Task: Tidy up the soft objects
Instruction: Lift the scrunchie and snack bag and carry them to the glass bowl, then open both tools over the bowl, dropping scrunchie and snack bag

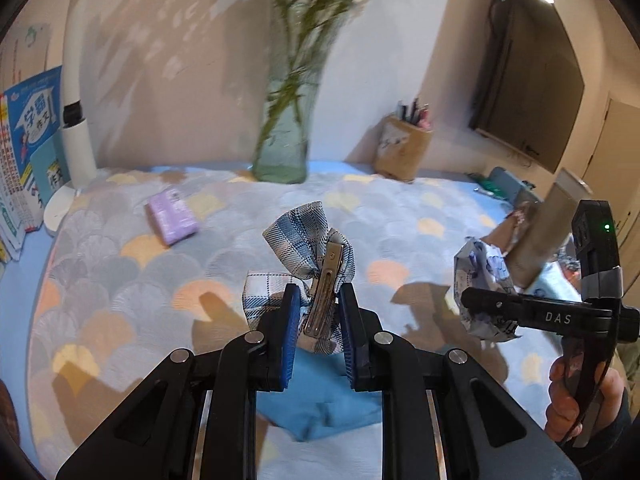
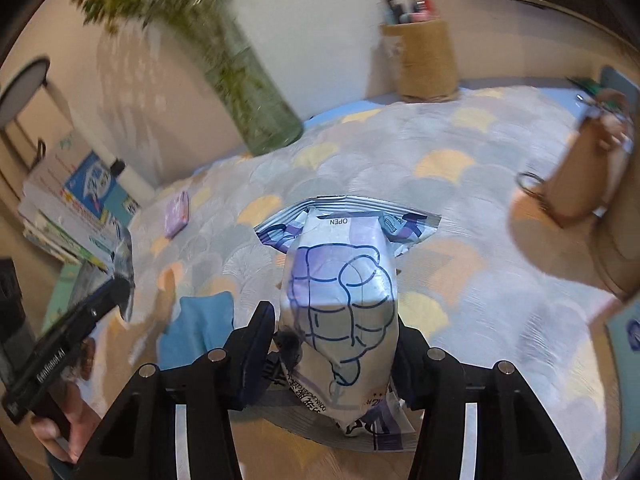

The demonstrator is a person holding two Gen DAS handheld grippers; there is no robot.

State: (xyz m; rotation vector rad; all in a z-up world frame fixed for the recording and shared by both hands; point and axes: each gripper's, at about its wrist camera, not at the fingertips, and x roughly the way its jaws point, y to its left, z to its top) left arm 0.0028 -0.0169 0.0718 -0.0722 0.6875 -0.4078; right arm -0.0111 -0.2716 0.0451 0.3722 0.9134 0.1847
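Left gripper (image 1: 319,312) clamped on a plaid bow clip (image 1: 308,256), held above the patterned cloth (image 1: 132,280). Right gripper (image 2: 334,344) closed around a tissue pack (image 2: 344,296), lifted over the cloth. Blue cloth (image 1: 320,396) lying beneath the bow clip.

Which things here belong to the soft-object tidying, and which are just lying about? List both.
Job:
plaid bow clip, held in the left gripper
tissue pack, held in the right gripper
blue cloth
purple packet, probably

Lying about:
glass vase
pen holder
books
white lamp
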